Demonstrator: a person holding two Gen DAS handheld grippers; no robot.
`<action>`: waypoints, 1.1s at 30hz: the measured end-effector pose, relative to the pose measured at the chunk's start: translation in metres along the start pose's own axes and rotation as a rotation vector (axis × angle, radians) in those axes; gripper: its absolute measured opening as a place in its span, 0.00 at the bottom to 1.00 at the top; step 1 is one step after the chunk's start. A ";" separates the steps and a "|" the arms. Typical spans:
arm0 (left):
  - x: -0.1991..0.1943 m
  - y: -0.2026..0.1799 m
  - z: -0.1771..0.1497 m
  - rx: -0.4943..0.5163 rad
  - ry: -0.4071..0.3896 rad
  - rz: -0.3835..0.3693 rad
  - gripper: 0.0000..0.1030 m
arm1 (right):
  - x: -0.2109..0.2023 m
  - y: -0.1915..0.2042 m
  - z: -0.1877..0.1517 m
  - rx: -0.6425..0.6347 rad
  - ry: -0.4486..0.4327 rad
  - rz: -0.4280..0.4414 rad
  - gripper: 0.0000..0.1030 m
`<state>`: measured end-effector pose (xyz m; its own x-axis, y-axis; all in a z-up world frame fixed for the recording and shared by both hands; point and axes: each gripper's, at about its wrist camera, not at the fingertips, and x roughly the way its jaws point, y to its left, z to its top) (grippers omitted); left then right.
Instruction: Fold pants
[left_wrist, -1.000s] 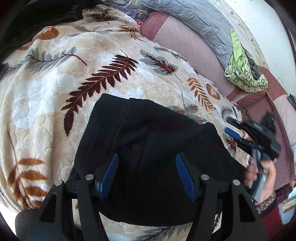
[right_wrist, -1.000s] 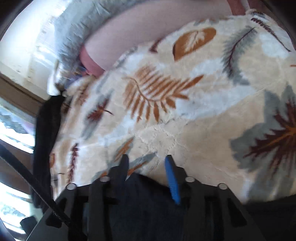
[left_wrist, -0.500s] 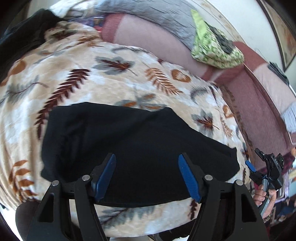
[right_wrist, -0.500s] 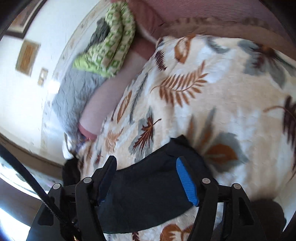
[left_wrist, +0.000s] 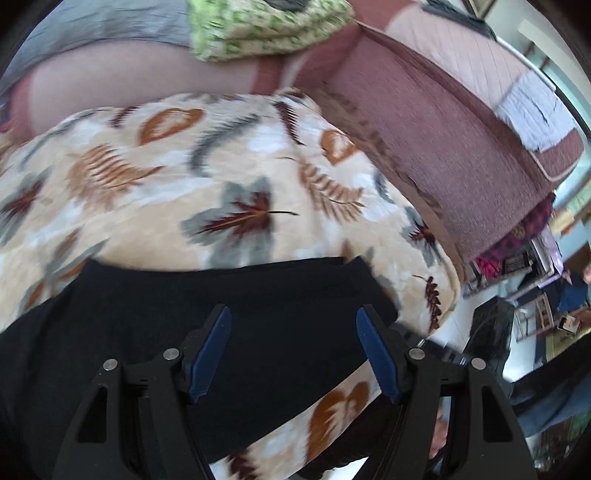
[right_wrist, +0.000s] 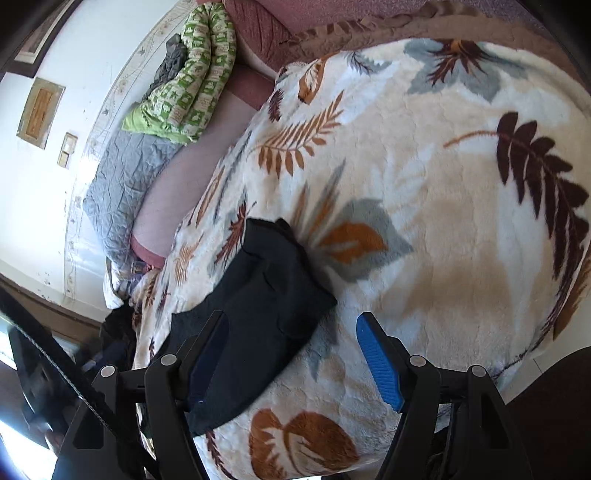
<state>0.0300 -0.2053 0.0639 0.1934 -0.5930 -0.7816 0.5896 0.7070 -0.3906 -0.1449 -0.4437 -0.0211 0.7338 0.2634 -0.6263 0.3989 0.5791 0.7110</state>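
In your left wrist view the black pants (left_wrist: 192, 332) run off the frame's left edge, blurred, folds hard to make out. Your left gripper (left_wrist: 293, 349) has its fingers spread, empty, with the pants filling the gap behind them. In your right view the folded pants (right_wrist: 255, 295) lie lower left on the leaf-print blanket (right_wrist: 461, 229), behind your spread right gripper (right_wrist: 291, 354)'s left finger.
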 end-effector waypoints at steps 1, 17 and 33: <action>0.017 -0.010 0.010 0.014 0.026 -0.012 0.67 | 0.001 0.000 -0.001 -0.007 0.003 0.007 0.74; 0.186 -0.059 0.061 0.143 0.340 0.011 0.67 | 0.035 0.026 -0.003 -0.177 -0.052 -0.019 0.76; 0.134 -0.072 0.049 0.336 0.246 0.044 0.08 | 0.052 0.050 0.005 -0.277 0.025 -0.026 0.22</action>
<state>0.0521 -0.3551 0.0111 0.0553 -0.4269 -0.9026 0.8161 0.5402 -0.2055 -0.0843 -0.4049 -0.0167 0.7101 0.2626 -0.6533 0.2492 0.7740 0.5821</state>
